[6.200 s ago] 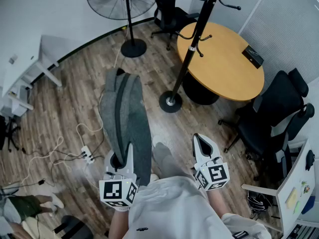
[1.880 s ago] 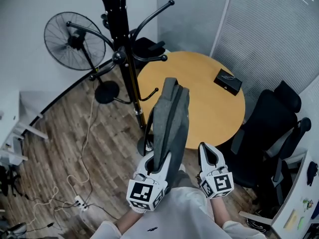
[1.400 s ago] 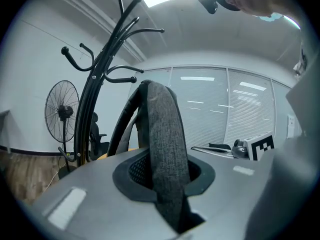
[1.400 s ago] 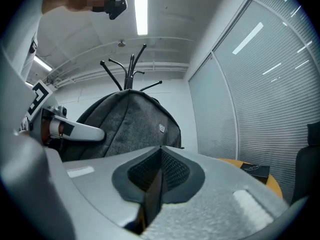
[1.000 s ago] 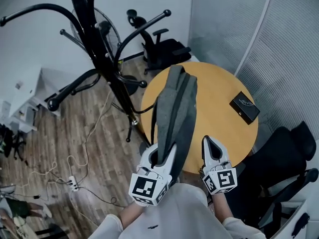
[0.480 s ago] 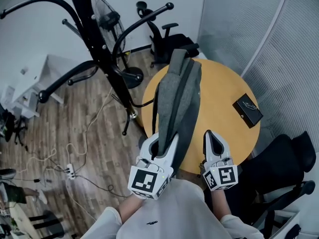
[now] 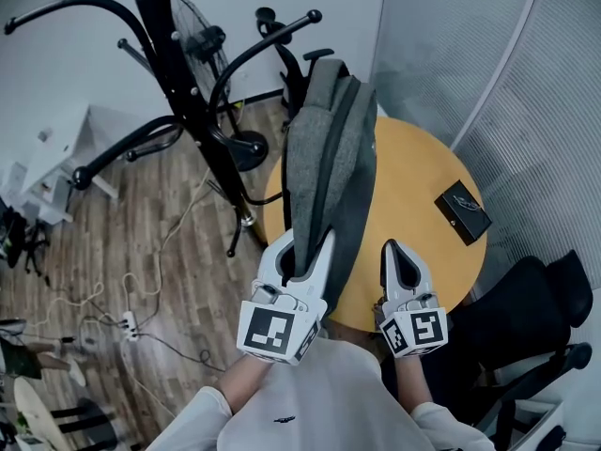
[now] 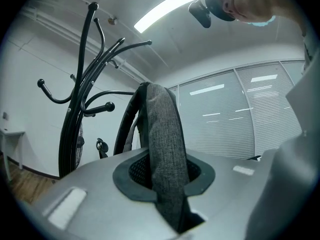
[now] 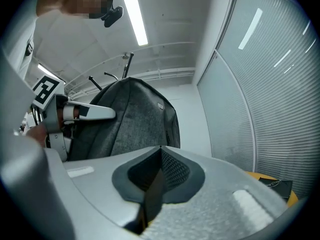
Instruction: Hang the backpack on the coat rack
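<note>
The grey backpack hangs upright in the air from my left gripper, which is shut on its grey top strap. The pack's black shoulder straps trail on its left. The black coat rack stands to the left of the pack, and one curved hook ends close to the pack's top. In the left gripper view the coat rack rises just left of the strap. My right gripper is shut with nothing in it, to the right of the pack.
A round wooden table with a black box lies below and right of the pack. A standing fan and an office chair are behind the rack. Cables and a power strip lie on the floor. Another black chair is right.
My left gripper has lifted the backpack higher, so its top is now level with the rack's upper hook. The right gripper has stayed beside it, shut.
</note>
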Demonstrator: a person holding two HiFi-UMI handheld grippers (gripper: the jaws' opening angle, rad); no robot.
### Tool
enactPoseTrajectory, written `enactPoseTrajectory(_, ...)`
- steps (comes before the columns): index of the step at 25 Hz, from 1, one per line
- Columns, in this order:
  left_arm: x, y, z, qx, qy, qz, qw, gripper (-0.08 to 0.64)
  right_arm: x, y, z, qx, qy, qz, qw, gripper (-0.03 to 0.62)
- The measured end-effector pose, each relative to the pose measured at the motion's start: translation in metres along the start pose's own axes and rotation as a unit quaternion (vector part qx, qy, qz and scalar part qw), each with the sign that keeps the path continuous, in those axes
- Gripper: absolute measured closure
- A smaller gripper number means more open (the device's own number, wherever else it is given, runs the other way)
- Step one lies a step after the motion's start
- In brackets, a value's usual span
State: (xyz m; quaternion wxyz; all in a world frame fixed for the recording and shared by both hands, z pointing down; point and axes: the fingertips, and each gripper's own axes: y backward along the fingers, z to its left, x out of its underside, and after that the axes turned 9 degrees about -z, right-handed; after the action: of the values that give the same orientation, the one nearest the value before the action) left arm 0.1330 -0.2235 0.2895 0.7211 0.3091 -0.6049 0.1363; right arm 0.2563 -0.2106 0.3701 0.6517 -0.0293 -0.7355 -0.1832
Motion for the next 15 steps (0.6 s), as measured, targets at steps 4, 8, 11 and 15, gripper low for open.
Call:
enactPoseTrajectory(4, -0.011, -0.01, 0.005, -0.006, -0.005, -0.02, 0.9998, 0.462, -0.007, -0.004, 0.004, -0.004, 0.003, -0.008, 1.0, 0.6)
enactPoseTrajectory(8, -0.021, -0.021, 0.01, -0.005, -0.006, -0.036, 0.9993, 0.46, -0.009, -0.006, 0.004, -0.002, 0.006, -0.011, 1.0, 0.6)
enactPoseTrajectory(11, -0.027, -0.031, 0.011, 0.0, -0.01, -0.045, 0.9989, 0.461, -0.011, -0.009, 0.003, 0.0, 0.008, -0.013, 1.0, 0.6)
enactPoseTrajectory(15, -0.029, -0.04, 0.015, 0.002, -0.011, -0.052, 0.9986, 0.462, -0.012, -0.013, 0.004, -0.001, 0.008, -0.016, 1.0, 0.6)
